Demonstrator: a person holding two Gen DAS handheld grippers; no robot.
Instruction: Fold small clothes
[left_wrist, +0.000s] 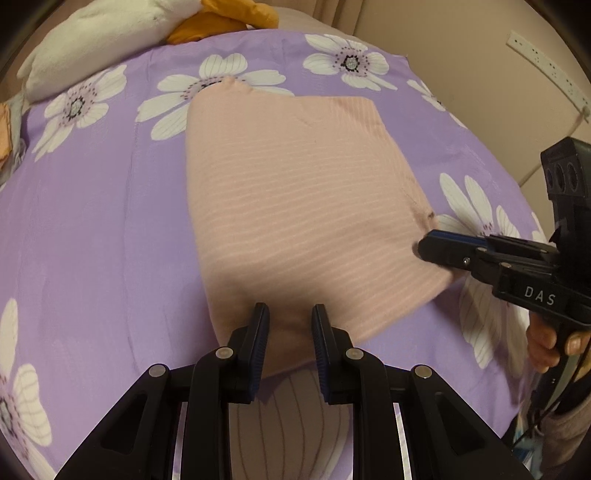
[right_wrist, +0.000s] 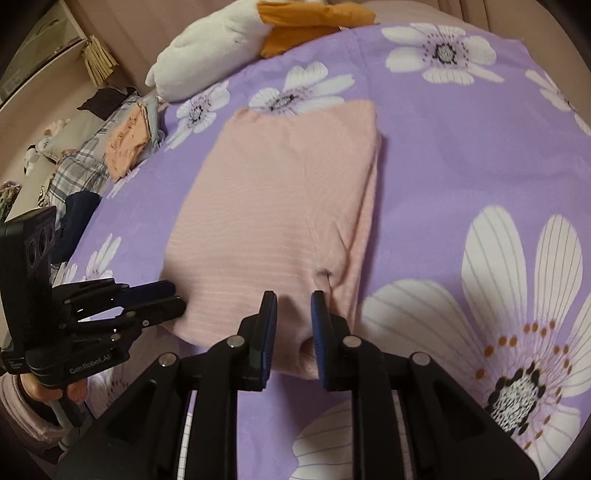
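Observation:
A pink ribbed garment (left_wrist: 295, 206) lies folded into a rough rectangle on the purple flowered bedspread (left_wrist: 92, 221); it also shows in the right wrist view (right_wrist: 273, 221). My left gripper (left_wrist: 289, 314) is open, its fingers straddling the garment's near edge. It also shows in the right wrist view (right_wrist: 173, 295) at the garment's left corner. My right gripper (right_wrist: 293, 301) is open over the garment's near right corner, where the edge rises between its fingers. It shows in the left wrist view (left_wrist: 424, 247), touching the garment's right edge.
A white and orange plush toy (right_wrist: 221, 40) lies at the far edge of the bed. A pile of other clothes (right_wrist: 125, 140), orange, plaid and dark blue, sits at the left of the bed. A beige wall (left_wrist: 480, 55) stands at the right.

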